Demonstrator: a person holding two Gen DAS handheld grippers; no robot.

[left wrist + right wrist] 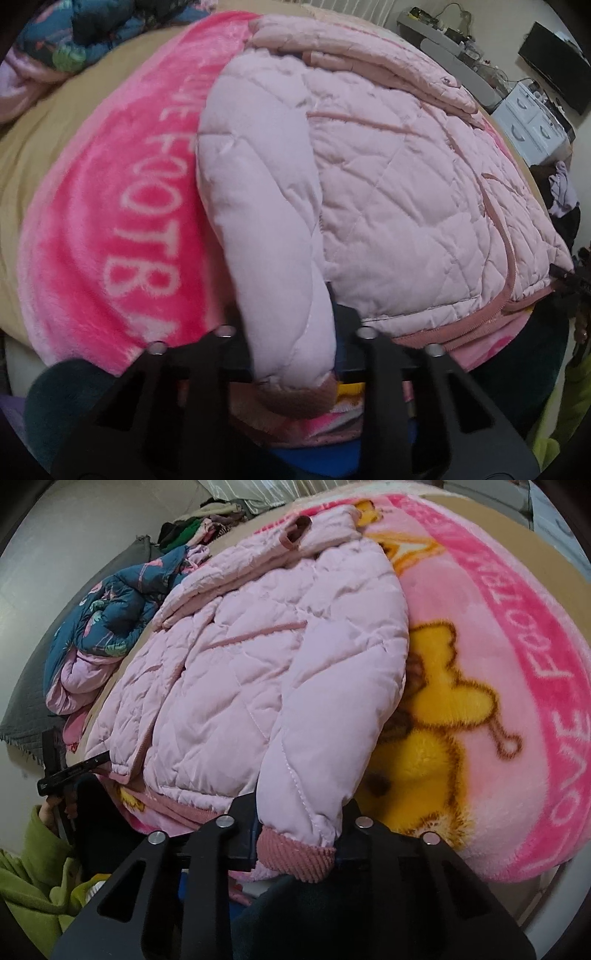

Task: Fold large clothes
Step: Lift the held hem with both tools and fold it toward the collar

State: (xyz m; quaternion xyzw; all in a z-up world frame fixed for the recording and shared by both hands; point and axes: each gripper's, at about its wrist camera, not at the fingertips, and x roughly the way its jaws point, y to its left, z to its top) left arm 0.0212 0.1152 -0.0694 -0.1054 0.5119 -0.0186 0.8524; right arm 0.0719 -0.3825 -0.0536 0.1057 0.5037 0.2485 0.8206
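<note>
Item: pale pink quilted jacket (388, 206), padded, darker pink ribbed trim at hem and cuffs, laid flat on a bright pink fleece blanket (110, 229) printed with white lettering and a yellow cartoon figure; the blanket is spread over a tan bed surface (33, 147). Left wrist view, left to right: a crumpled dark blue floral garment (92, 33) at the far upper left edge of the bed; the blanket's lettered band; the jacket's left sleeve (273, 258) running down toward the camera, its ribbed cuff (303, 397) hanging below the fingers; the left gripper (295, 339) clamped on that sleeve just above the cuff, a black finger on either side pressing the padding; the jacket body; a white drawer unit (532, 125) and a grey shelf with clutter at the far right. Right wrist view, left to right: a green sleeve (40, 878) of the person, low left; the blue floral garment (107, 613) beside a grey throw; the jacket body (229, 686); the right sleeve (314, 760) with its ribbed cuff (295, 860); the right gripper (295, 834) clamped on this sleeve at the cuff; the blanket's yellow figure (436, 716) and lettered border at right
</note>
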